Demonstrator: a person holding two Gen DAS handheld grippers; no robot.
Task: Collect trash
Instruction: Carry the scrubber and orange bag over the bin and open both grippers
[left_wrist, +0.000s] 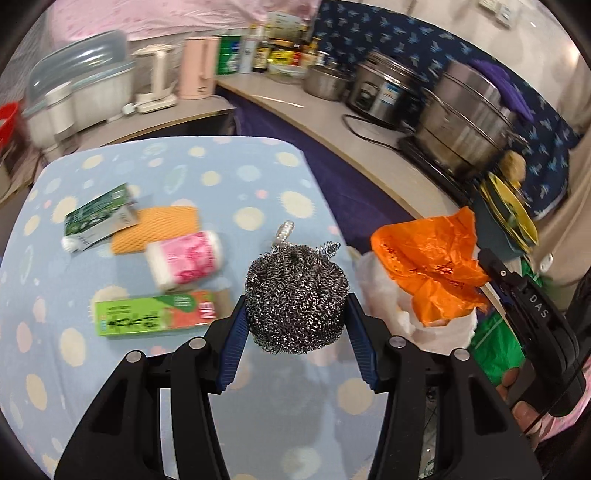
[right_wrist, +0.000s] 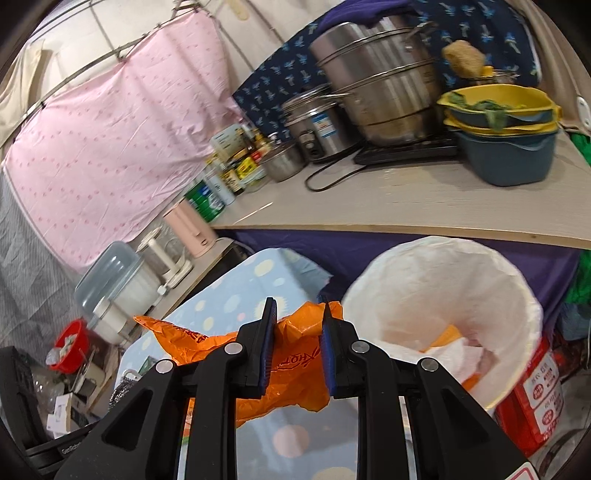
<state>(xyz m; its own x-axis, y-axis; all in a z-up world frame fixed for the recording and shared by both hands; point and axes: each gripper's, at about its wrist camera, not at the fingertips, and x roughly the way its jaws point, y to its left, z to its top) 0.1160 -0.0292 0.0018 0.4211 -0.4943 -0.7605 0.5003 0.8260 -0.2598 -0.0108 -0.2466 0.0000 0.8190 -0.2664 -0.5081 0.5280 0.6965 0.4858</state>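
Steel scourer pinched between left gripper pads | orange bag clamped in right gripper

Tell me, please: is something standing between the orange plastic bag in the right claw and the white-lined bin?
Nothing visible does. The orange plastic bag hangs in the right claw just left of the white-lined bin, whose mouth is open.

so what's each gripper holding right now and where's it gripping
The left gripper clamps the steel wool scrubber across its lower sides. The right gripper pinches the orange plastic bag at a bunched fold near its middle.
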